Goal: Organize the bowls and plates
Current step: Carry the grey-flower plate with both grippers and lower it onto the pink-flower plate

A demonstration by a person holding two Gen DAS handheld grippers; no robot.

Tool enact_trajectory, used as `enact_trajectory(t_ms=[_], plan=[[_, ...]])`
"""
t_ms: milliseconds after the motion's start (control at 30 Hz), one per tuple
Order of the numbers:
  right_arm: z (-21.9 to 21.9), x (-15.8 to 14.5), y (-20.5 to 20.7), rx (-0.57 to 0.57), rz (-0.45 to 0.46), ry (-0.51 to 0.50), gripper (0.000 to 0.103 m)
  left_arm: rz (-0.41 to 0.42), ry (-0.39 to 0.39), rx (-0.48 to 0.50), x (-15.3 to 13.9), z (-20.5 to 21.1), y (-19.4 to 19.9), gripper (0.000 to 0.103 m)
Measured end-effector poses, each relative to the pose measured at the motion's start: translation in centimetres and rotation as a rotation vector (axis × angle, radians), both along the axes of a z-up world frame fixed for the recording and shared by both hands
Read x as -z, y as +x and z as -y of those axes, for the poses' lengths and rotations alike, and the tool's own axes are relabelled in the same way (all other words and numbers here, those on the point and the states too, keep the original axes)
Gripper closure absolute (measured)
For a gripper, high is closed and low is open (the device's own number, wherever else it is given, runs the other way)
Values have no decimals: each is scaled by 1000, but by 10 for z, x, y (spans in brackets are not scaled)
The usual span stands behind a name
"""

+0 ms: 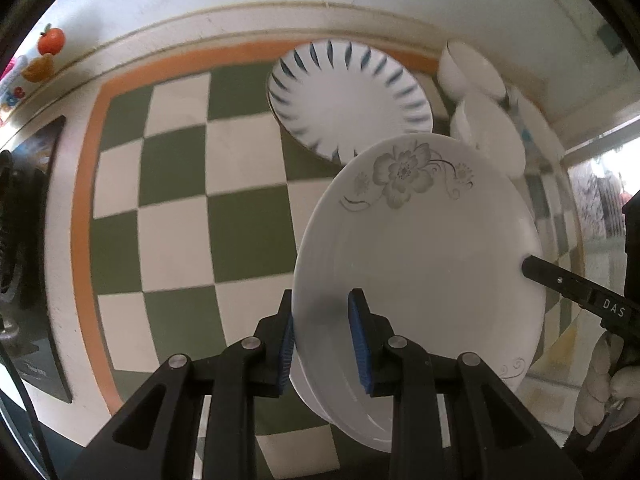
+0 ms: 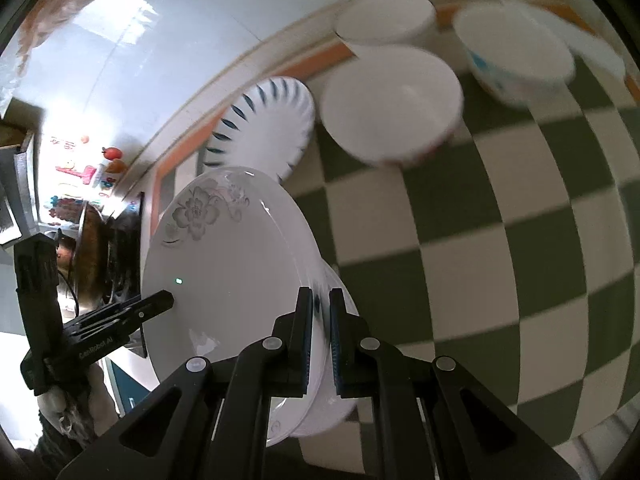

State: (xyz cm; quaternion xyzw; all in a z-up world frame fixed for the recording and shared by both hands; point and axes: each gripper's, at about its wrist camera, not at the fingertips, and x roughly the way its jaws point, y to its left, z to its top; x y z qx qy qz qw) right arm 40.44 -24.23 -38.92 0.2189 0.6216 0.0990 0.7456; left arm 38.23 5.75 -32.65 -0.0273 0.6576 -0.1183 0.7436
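Note:
A white plate with a grey flower print (image 1: 424,248) is held tilted above the checkered tablecloth, and it seems to have a second plate stacked under it. My left gripper (image 1: 322,344) is shut on its near rim. My right gripper (image 2: 320,340) is shut on the opposite rim of the flower plate (image 2: 228,264). Each gripper's finger shows in the other view, the right finger (image 1: 560,280) and the left finger (image 2: 136,312). A blue-striped plate (image 1: 348,96) lies further back; it also shows in the right wrist view (image 2: 264,120).
White bowls (image 1: 472,68) (image 2: 392,104) stand by the back edge of the green-and-white checkered cloth (image 1: 180,208). A bowl with blue print (image 2: 516,56) stands at the far right. A wall runs behind the table. Toy fruit (image 1: 50,40) sits at the far left.

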Motion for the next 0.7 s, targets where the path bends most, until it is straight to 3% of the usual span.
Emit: enact_trajectory(t_ms=[267, 700], plan=[[1, 37, -23, 2, -58, 28, 93, -53, 56, 12, 27, 0, -13, 80], [-21, 60, -15, -67, -110, 5, 93, -88, 93, -20, 41, -9, -23, 80]])
